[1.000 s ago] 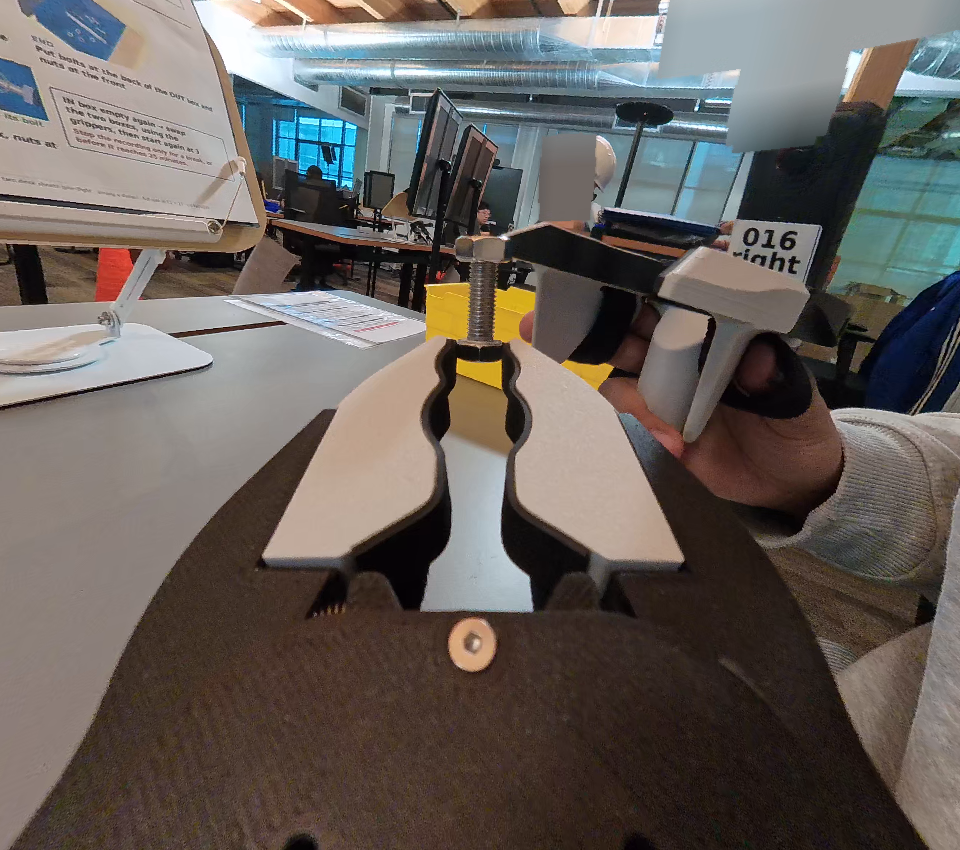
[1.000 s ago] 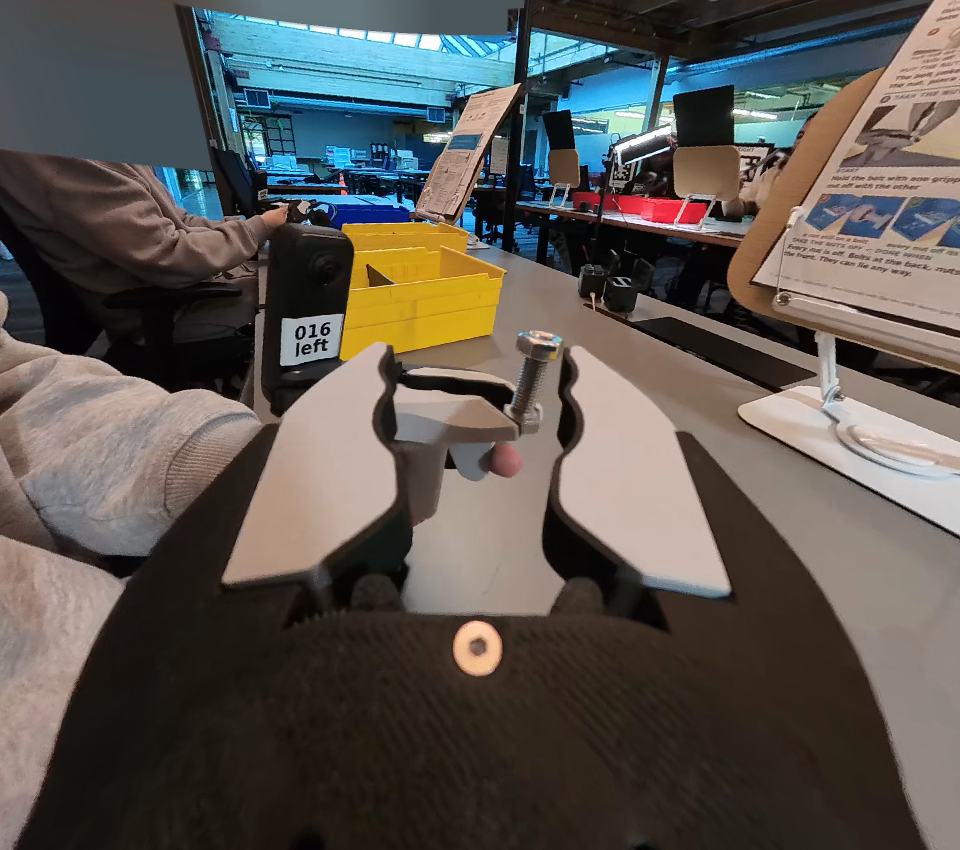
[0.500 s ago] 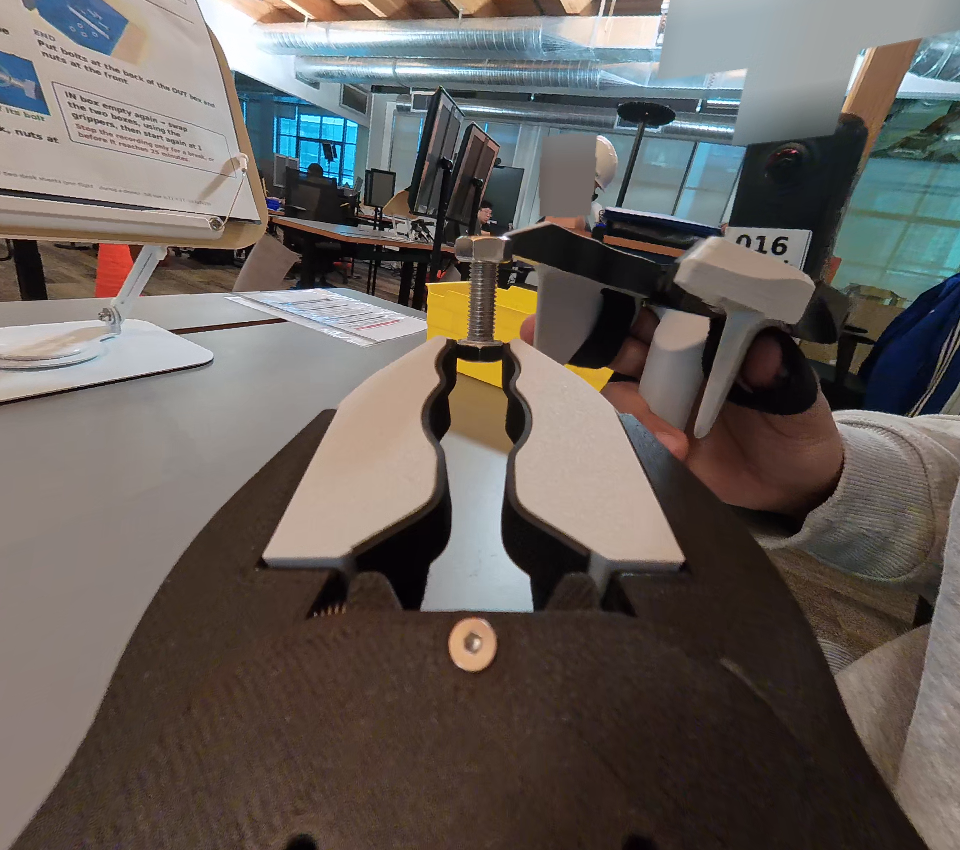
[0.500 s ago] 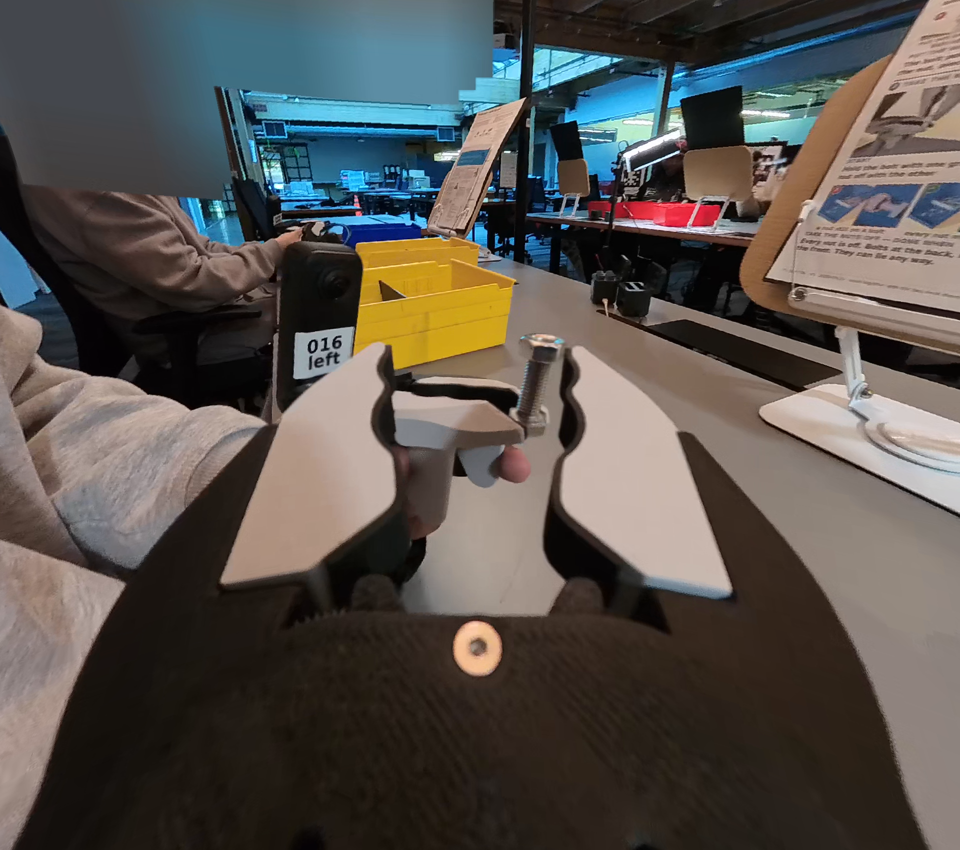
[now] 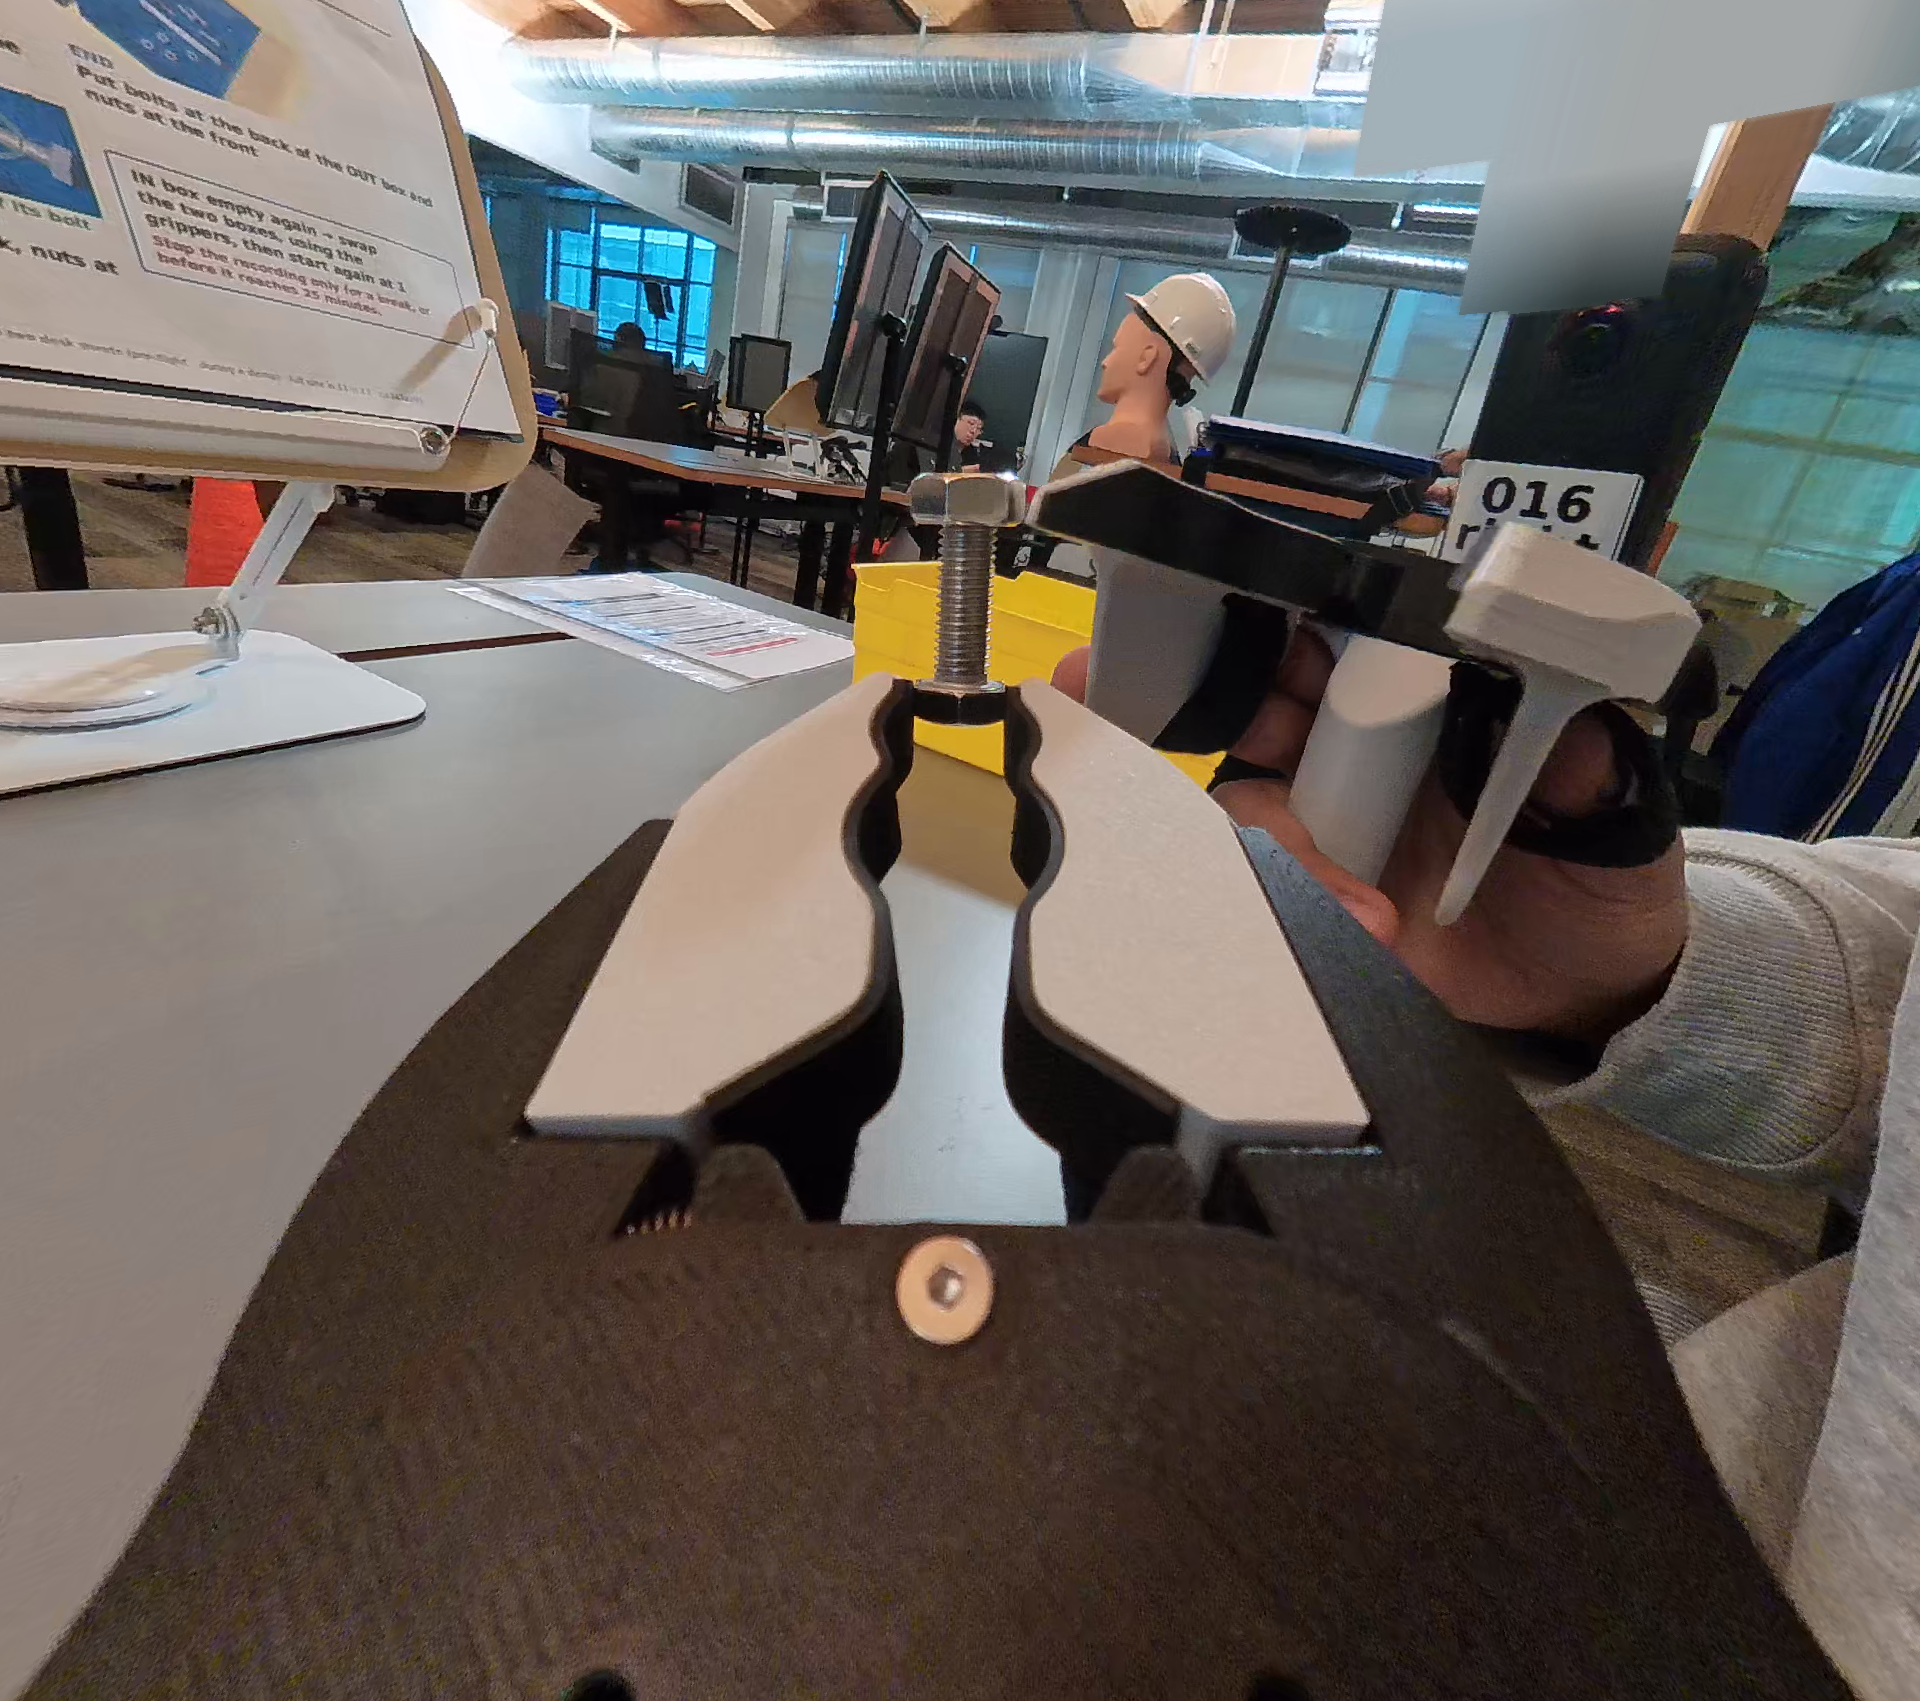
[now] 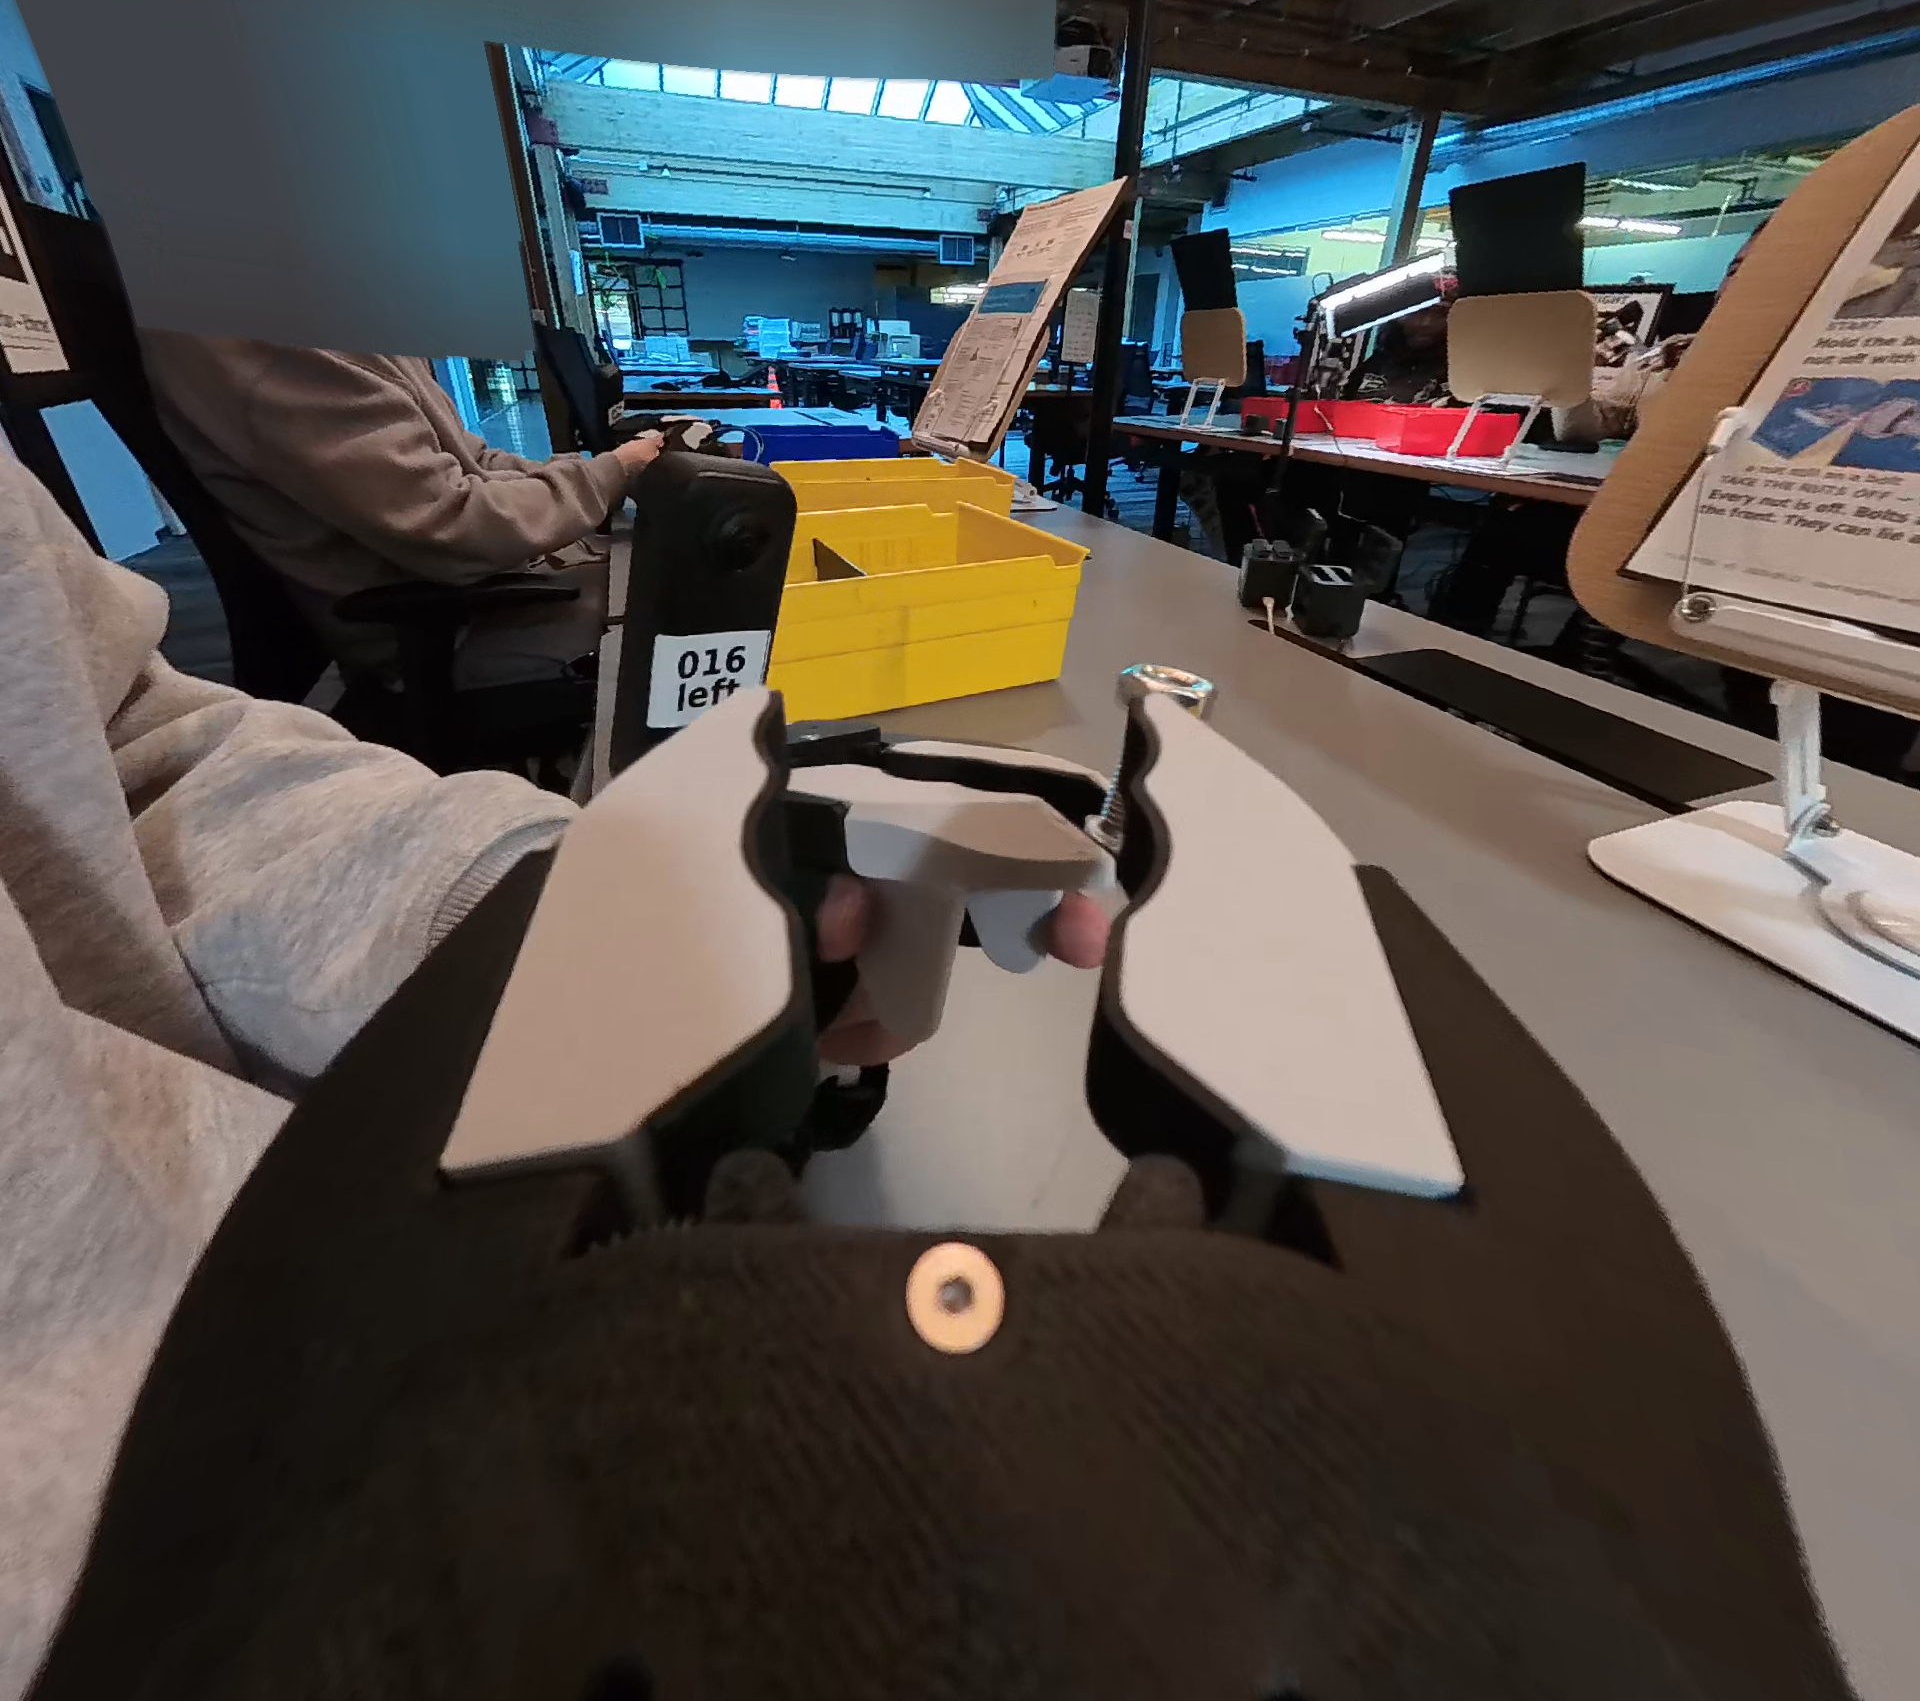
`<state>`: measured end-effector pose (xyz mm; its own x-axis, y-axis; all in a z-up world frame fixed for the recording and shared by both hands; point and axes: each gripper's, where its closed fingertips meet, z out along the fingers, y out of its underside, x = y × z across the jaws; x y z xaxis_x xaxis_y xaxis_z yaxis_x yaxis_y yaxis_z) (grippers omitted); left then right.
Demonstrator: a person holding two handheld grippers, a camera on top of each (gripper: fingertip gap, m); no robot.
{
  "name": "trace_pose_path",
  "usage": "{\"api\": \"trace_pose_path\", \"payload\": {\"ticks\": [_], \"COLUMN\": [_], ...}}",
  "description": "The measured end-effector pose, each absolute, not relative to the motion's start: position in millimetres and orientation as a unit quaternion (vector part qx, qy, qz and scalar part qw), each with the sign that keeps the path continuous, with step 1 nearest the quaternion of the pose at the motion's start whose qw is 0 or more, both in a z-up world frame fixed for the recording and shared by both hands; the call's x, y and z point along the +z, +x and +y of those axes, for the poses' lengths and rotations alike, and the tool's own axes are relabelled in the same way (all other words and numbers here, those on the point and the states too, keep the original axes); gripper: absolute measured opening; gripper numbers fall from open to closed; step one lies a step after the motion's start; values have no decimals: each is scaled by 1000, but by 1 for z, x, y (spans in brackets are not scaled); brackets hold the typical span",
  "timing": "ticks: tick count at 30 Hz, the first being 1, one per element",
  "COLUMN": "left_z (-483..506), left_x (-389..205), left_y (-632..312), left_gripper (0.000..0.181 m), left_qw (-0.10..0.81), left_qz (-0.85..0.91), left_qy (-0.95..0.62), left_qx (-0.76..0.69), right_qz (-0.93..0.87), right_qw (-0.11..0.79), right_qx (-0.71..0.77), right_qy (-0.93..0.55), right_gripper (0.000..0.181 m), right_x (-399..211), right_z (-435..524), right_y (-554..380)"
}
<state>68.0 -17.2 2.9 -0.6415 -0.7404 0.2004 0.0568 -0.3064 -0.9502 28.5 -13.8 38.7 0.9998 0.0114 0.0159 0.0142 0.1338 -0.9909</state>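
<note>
A steel bolt (image 5: pixel 964 602) stands upright with its hex head on top. A nut (image 5: pixel 961 703) sits at the lower end of its thread. My left gripper (image 5: pixel 961 706) is shut on that nut and holds the bolt above the grey table (image 5: pixel 312 924). My right gripper (image 6: pixel 961 726) is open, with its fingers on either side of the left gripper's tip (image 6: pixel 977 830). The bolt (image 6: pixel 1164 690) sits against the inner edge of its right finger and is partly hidden by it. In the left wrist view the right gripper (image 5: pixel 1081 508) reaches in from the right at bolt-head height.
Two yellow bins (image 6: pixel 925 612) stand on the table beyond the grippers and also show in the left wrist view (image 5: pixel 1039 643). A paper stand on a white base (image 5: pixel 208 675) is at the left. A laminated sheet (image 5: pixel 665 623) lies flat. A seated person (image 6: pixel 364 488) is nearby. One gripper's finger ends stand about 5 centimetres off the other's.
My right gripper has shifted so the bolt moved from the gap to its right finger's inner edge, and it has come closer. The left gripper holds still.
</note>
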Motion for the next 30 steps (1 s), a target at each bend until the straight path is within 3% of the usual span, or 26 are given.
{"api": "trace_pose_path", "payload": {"ticks": [8, 17, 25, 28, 30], "left_z": [-21, -17, -20, -19, -17], "left_x": [2, 2, 1, 1, 1], "left_y": [67, 68, 67, 68, 69], "left_gripper": [17, 17, 17, 17, 17], "left_qw": [266, 267, 267, 268, 266], "left_qz": [531, 524, 532, 529, 528], "left_qy": [-320, -328, -322, -326, -329], "left_qx": [-738, -739, -736, -736, -737], "right_qz": [6, -13, 7, -7, -25], "right_qw": [755, 752, 753, 752, 747], "right_qx": [-11, -17, -18, -11, -4], "right_qy": [-656, -659, -658, -659, -664], "right_gripper": [76, 64, 75, 71, 58], "right_x": [38, 38, 36, 36, 34], "right_z": [-14, -14, -14, -13, -12], "right_y": [36, 30, 38, 31, 25]}}
